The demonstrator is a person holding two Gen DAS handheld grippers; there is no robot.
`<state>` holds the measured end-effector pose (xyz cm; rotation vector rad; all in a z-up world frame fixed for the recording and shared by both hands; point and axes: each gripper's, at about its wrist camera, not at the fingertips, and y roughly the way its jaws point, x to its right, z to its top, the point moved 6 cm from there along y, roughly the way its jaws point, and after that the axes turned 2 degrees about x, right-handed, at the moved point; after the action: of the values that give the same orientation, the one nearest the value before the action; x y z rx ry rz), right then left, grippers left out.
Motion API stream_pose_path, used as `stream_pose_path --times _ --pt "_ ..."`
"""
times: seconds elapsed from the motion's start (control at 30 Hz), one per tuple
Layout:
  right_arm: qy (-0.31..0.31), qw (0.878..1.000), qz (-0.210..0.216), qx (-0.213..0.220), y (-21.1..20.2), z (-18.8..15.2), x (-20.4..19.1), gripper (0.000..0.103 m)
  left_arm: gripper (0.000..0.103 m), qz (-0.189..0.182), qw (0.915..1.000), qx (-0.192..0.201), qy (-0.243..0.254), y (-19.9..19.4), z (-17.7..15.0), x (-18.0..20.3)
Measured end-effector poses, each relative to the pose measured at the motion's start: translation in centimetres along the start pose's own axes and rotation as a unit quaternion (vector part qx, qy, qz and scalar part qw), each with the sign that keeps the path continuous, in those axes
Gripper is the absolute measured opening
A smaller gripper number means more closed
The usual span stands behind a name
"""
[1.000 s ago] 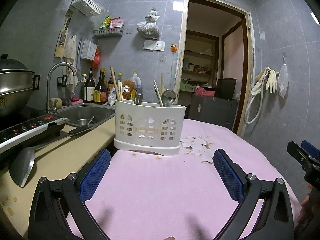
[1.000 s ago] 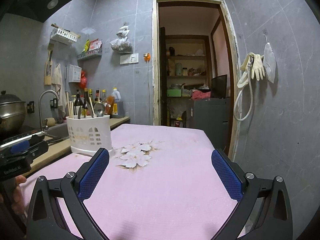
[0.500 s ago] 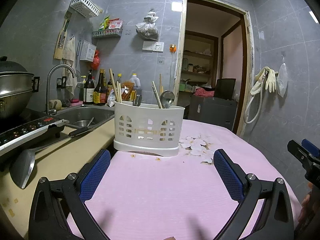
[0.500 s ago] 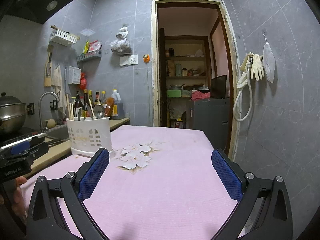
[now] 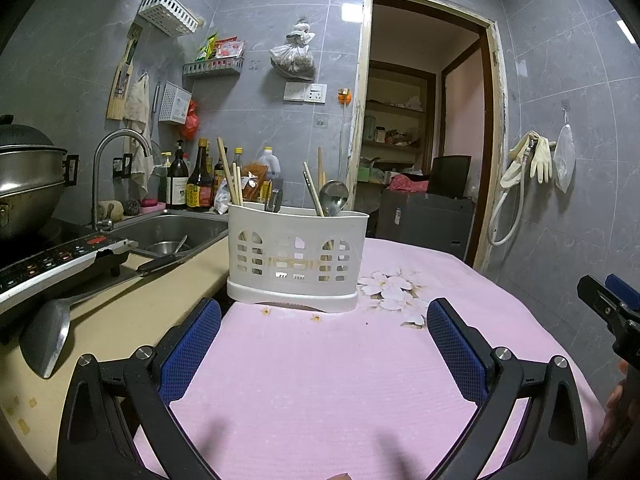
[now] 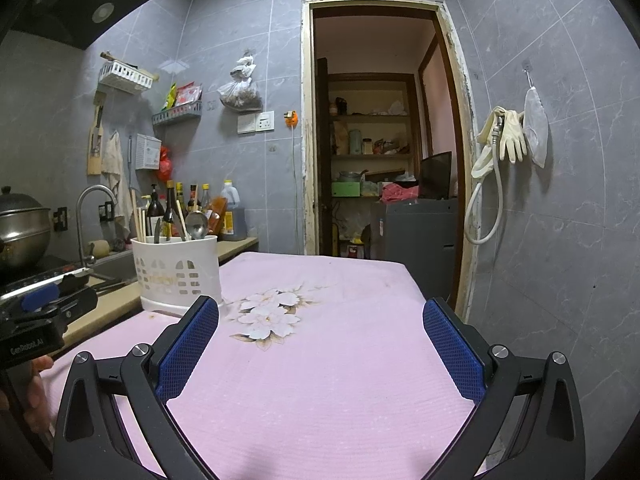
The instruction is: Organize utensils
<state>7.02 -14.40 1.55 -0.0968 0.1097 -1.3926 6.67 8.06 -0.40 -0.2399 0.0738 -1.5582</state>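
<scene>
The white utensil holder [image 5: 297, 255] hides the lower ends of the chopsticks [image 5: 231, 178] and the spoon [image 5: 333, 197]; a dark utensil [image 5: 275, 200] between them is too hidden to name. The right gripper [image 5: 608, 307] is cut off by the left wrist view's edge, its jaws unreadable there. Bottle labels [image 5: 176, 192] are too small to read. The steel pot [image 6: 21, 227] is cropped at the right wrist view's edge.

The left gripper [image 5: 324, 334] and right gripper [image 6: 321, 330] share black angular frames, silver screws and blue textured finger pads [image 6: 187, 348]; one body reads "GenRobot.AI".
</scene>
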Motion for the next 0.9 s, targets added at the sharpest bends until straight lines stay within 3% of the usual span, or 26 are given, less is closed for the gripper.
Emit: stream_pose_path --times 0.9 --pt "0.004 1.000 -0.001 -0.006 -0.02 0.18 0.41 0.103 0.101 -0.002 1.0000 -0.003 0.000 0.11 0.05 -0.26"
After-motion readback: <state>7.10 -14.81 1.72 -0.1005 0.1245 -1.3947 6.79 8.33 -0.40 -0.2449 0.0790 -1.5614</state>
